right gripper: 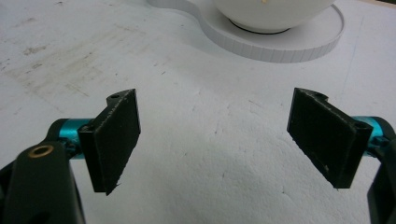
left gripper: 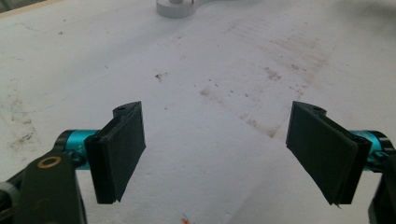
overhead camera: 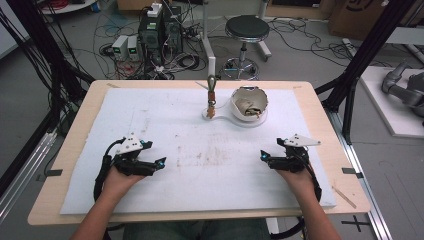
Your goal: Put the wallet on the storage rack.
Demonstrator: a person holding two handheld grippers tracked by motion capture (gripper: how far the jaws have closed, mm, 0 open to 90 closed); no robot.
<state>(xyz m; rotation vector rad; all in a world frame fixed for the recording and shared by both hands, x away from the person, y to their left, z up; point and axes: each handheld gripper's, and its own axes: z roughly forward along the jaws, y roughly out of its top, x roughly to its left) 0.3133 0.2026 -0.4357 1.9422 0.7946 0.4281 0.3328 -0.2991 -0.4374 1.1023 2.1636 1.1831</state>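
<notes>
Two hand-held grippers, left hand-held gripper [overhead camera: 161,162] and right hand-held gripper [overhead camera: 263,156], are gaping wide and empty near one white bowl [overhead camera: 248,104]; the high view is showing its brown filling.

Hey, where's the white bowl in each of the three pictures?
High view: the bowl sits at the far middle of the mat, right of centre, on a white stand.
Left gripper view: the bowl is not in it; one round end of the stand peeks in at the top edge.
Right gripper view: the bowl is at top centre, cut off by the edge.
Shared landmark: the stand.
</notes>
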